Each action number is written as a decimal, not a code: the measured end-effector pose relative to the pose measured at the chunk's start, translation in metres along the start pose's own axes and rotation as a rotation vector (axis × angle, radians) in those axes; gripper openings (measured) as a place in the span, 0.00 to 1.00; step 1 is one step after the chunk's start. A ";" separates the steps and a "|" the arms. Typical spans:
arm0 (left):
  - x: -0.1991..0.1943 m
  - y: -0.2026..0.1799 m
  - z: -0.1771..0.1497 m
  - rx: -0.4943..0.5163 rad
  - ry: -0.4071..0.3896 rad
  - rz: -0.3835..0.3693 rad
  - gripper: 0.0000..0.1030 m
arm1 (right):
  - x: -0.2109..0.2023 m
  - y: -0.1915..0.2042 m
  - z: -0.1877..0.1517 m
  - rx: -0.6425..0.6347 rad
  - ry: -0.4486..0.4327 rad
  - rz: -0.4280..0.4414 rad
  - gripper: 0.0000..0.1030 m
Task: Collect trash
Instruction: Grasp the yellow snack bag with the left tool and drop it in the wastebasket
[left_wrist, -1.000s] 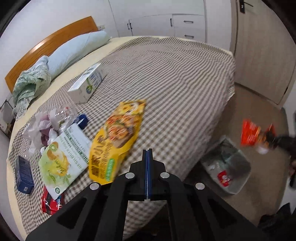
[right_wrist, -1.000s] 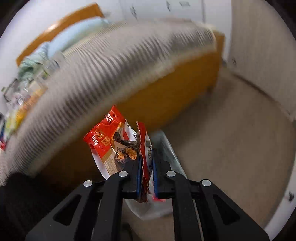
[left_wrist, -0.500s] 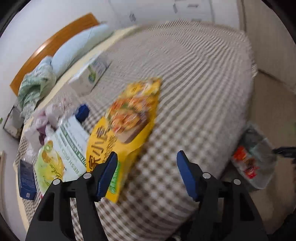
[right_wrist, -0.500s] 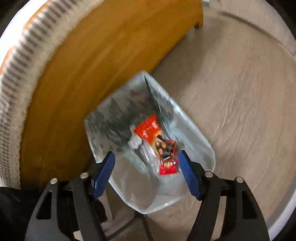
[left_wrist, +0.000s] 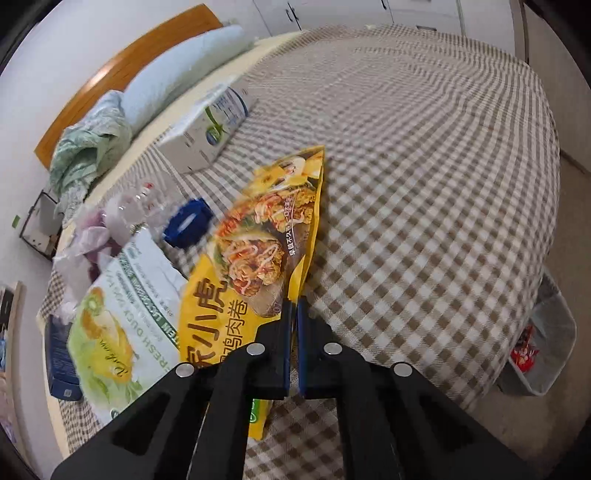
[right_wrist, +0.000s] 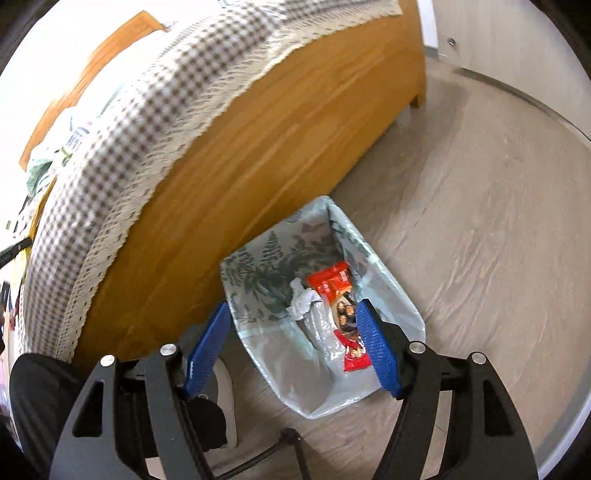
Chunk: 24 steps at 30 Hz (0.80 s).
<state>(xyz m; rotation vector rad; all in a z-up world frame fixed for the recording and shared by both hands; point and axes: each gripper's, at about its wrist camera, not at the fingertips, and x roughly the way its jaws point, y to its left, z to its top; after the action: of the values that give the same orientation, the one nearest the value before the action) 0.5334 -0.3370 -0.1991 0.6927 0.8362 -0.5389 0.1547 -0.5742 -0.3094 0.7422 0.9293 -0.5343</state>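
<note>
Your left gripper (left_wrist: 292, 314) is pinched fully together, low in the centre of its frame, clamping the right edge of the yellow bag (left_wrist: 258, 254). That bag lies flat on the checked bedspread (left_wrist: 424, 166) and runs from the fingers up toward mid-frame.

Your right gripper (right_wrist: 291, 343) stands wide apart with nothing between the blue pads (right_wrist: 376, 350). It hangs over the bin (right_wrist: 402, 310), which sits on the floor (right_wrist: 480, 203) just beside the wooden bed side (right_wrist: 258, 147). The bin is lined with a leaf-printed liner (right_wrist: 266, 269). Inside it lie a red wrapper (right_wrist: 334, 284), a crumpled white scrap (right_wrist: 301, 299), some clear plastic (right_wrist: 319, 328), and a smaller red packet (right_wrist: 354, 354) lower down by the right pad.

Left of the yellow bag, the left view shows more trash on the bed: a green-and-white pouch (left_wrist: 122, 317) overlapped by the bag's edge, a dark blue box (left_wrist: 59, 358) at far left, a blue cap (left_wrist: 188, 221), crumpled clear plastic (left_wrist: 96, 236), and a white carton (left_wrist: 207, 129) further up. A pillow (left_wrist: 184, 77) and a bundled green cloth (left_wrist: 88, 151) lie against the headboard (left_wrist: 122, 74) at upper left.

Only the left view shows that bed-top litter. It catches the bin (left_wrist: 550, 347) merely at its right edge, with a bit of red inside. Only the right view looks down into the bin; the bedspread (right_wrist: 147, 103) there is a blurred strip at upper left.
</note>
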 end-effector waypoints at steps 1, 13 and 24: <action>-0.011 -0.004 0.001 0.006 -0.018 -0.016 0.00 | -0.002 0.003 0.001 -0.010 -0.006 0.005 0.66; -0.140 -0.122 0.027 -0.010 -0.163 -0.315 0.00 | -0.023 -0.031 0.008 0.059 -0.054 -0.001 0.66; -0.038 -0.260 -0.011 -0.251 0.358 -0.660 0.00 | -0.035 -0.083 0.002 0.126 -0.063 -0.021 0.66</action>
<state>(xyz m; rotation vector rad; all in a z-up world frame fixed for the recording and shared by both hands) 0.3316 -0.4944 -0.2611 0.2674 1.4585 -0.8936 0.0805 -0.6258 -0.3065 0.8251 0.8517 -0.6360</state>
